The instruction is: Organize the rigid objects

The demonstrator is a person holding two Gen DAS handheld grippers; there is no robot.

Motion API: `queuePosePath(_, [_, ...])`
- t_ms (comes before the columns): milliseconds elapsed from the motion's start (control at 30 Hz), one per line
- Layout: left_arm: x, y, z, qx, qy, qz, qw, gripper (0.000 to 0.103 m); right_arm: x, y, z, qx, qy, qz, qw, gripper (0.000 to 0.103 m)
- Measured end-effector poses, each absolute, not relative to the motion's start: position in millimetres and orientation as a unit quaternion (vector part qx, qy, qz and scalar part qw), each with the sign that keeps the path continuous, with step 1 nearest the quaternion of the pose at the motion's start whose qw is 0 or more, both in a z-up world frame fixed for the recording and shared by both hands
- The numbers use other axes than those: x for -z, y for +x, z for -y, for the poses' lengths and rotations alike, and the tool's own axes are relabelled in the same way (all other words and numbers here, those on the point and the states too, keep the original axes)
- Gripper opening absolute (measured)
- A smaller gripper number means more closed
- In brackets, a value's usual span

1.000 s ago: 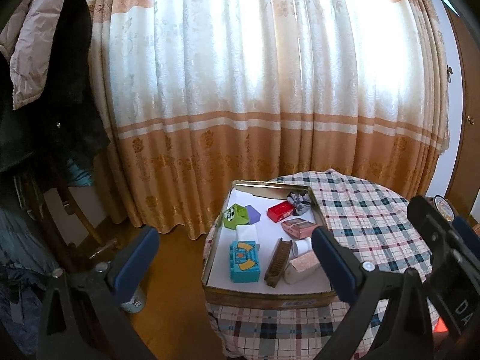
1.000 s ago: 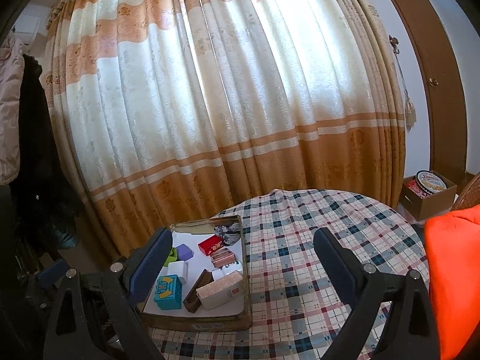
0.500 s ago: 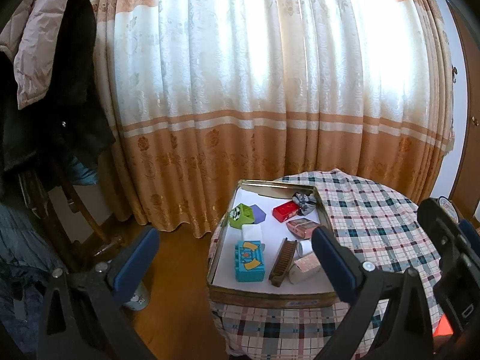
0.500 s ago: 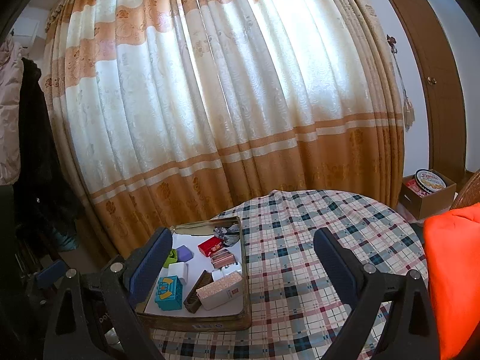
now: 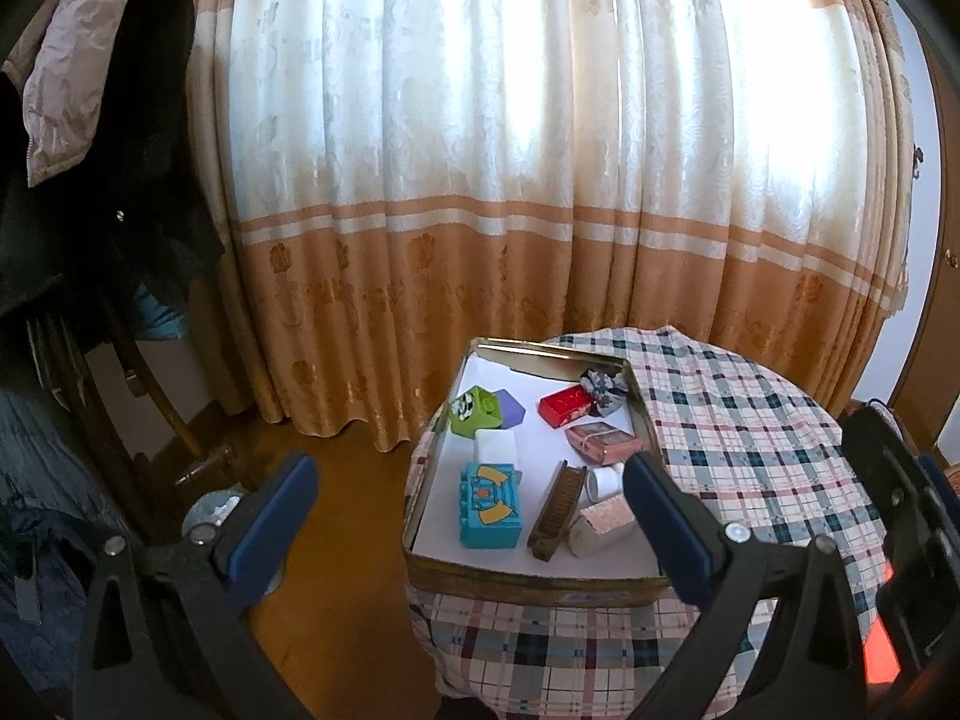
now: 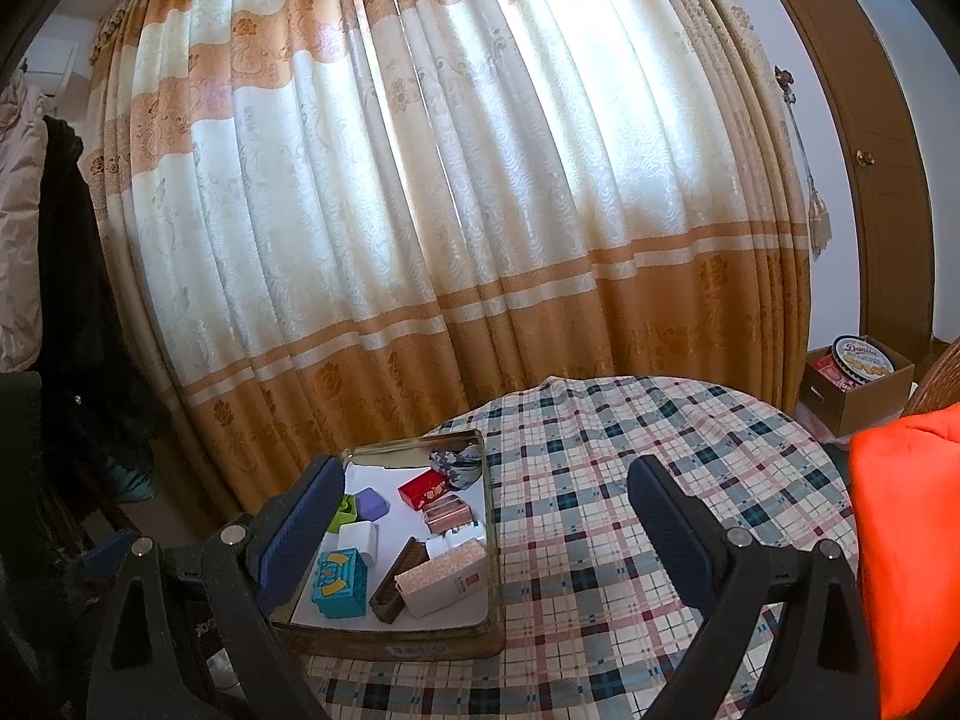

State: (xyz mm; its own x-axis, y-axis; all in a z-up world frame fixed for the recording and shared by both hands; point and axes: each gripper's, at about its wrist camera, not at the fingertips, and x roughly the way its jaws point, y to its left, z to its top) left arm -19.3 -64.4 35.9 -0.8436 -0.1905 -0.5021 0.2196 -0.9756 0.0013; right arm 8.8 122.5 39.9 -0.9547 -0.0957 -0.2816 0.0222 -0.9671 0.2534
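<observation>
A shallow gold tin tray (image 5: 543, 591) stands at the left edge of a round table with a plaid cloth (image 5: 744, 444). In it lie a blue toy block (image 5: 489, 504), a green block (image 5: 474, 411), a purple piece (image 5: 510, 408), a red box (image 5: 567, 405), a pink box (image 5: 603, 441), a brown comb-like bar (image 5: 555, 510) and a white-pink box (image 5: 600, 525). The tray (image 6: 468, 645) and blue block (image 6: 339, 582) also show in the right wrist view. My left gripper (image 5: 468, 510) and right gripper (image 6: 486, 516) are both open, empty, held back from and above the table.
A long cream and orange curtain (image 5: 540, 180) hangs behind the table. Coats (image 5: 90, 120) hang at the left over a wooden chair. A cardboard box with a biscuit tin (image 6: 861, 369) stands by the brown door at the right. An orange cushion (image 6: 906, 540) is at the right.
The left gripper has drawn back and drifted left a little, so the tray sits further right in its view. The right gripper has barely moved. Both stayed open.
</observation>
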Motion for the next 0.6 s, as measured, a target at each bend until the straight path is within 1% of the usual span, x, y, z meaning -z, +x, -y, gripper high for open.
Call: queuePosePath(600, [-31.9, -20.0, 63.4, 0.957, 0.269, -0.022, 0.108, 0.103, -35.7, 7.4, -122.9, 0.979, 0.156, 0.130, 0.028, 0.097])
